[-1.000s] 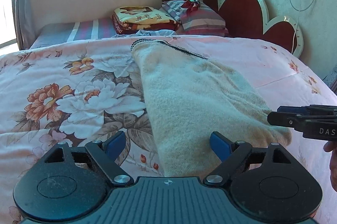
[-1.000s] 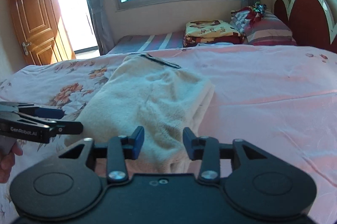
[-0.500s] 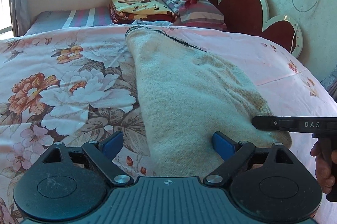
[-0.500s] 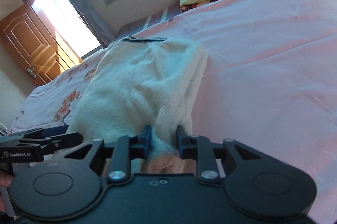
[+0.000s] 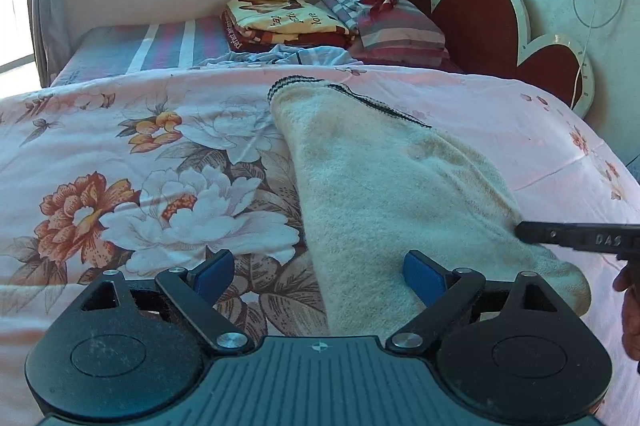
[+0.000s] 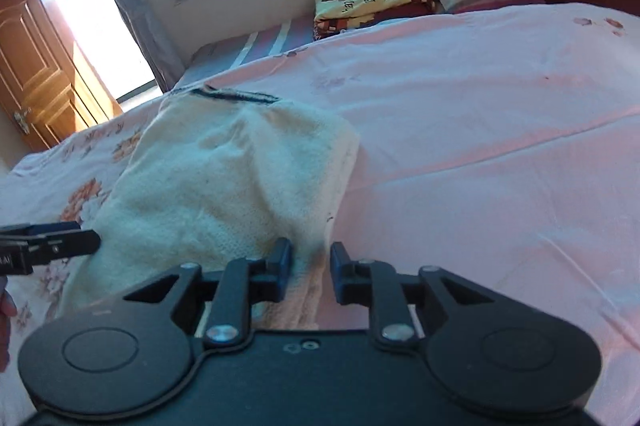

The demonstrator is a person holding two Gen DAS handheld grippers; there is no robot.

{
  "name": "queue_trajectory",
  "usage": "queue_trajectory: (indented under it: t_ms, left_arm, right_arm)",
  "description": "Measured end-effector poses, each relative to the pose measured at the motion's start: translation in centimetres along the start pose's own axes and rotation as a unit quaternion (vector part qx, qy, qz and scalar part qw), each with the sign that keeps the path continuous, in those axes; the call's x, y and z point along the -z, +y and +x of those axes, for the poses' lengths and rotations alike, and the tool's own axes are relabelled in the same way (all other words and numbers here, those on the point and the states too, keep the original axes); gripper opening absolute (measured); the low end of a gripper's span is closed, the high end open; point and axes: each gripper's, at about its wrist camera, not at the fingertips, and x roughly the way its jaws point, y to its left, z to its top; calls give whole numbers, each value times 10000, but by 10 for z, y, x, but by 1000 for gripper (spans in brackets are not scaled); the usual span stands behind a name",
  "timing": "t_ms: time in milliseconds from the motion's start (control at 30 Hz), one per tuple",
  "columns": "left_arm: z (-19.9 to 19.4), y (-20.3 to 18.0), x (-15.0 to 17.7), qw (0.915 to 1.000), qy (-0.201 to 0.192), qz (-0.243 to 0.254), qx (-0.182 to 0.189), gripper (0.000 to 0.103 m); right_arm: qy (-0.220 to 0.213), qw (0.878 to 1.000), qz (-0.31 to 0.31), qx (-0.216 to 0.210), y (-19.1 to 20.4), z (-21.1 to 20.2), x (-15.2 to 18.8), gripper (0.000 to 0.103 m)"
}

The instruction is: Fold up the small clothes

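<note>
A cream knitted garment (image 5: 392, 185) with a dark striped hem lies folded lengthwise on the pink floral bedspread (image 5: 120, 185). My left gripper (image 5: 318, 266) stands open and wide at the garment's near end. Its left finger is over the bedspread and its right finger over the cloth. In the right wrist view the garment (image 6: 224, 177) runs away from my right gripper (image 6: 310, 260). Those jaws are closing, with the garment's near right edge bunched between the pads. Each gripper shows in the other's view: the right gripper (image 5: 528, 232) at the right edge, the left gripper (image 6: 88, 238) at the left edge.
A folded yellow blanket (image 5: 280, 21) and striped pillows (image 5: 400, 29) lie at the bed's head by the red headboard (image 5: 480, 13). A person's hand (image 5: 630, 306) shows at the right. A wooden door (image 6: 36, 73) stands at far left. Pink bedspread (image 6: 480, 145) stretches right of the garment.
My right gripper's jaws have narrowed onto the garment's near right edge, and the gripper has rolled. My left gripper has moved along the garment's near end and stays wide.
</note>
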Motion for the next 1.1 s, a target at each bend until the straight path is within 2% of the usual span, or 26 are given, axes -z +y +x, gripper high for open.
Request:
queue_trajectory:
  t_ms: [33,67,167,200,267,333,400,567,700,867,1100]
  left_arm:
    - [-1,1,0,10000,-1,23,4,91]
    - [-1,2,-1,10000,14,14,39,91]
    - [1,6,-2,9997,103,-40,220,91]
    - [3,7,-4,9992,162,-75,350,91]
    - [7,9,-6,9960,362,-250,777,91]
    - [17,10,-7,9927,622,-412,949,91]
    - [26,11,-7,9899,751,-547,1072,91]
    - [45,13,-8,9826,953,-802,1376,91]
    - [54,12,-9,9807,1005,-803,1472,91]
    - [61,14,-11,9804,997,-709,1543,103]
    - [65,17,-15,9786,986,-561,1716,103]
  right_arm:
    - [-26,9996,234,-184,-6,-5,-1,23]
    - [-29,9979,509,-387,-15,-8,-3,33]
    - [65,9852,1370,-1025,-46,-5,-7,83]
    - [198,9783,1622,-1270,-57,0,-10,83]
    - [509,9684,1932,-1493,-68,10,-11,82]
    - [819,9581,2120,-1741,-76,23,-11,81]
    - [942,9533,2138,-1913,-81,31,-11,79]
    - [1098,9556,1833,-2027,-73,39,-16,77]
    - [1171,9573,1690,-2031,-63,45,-27,77]
    - [1190,9574,1581,-2101,-60,49,-31,78]
    - [1153,9568,1533,-2185,-67,43,-27,76]
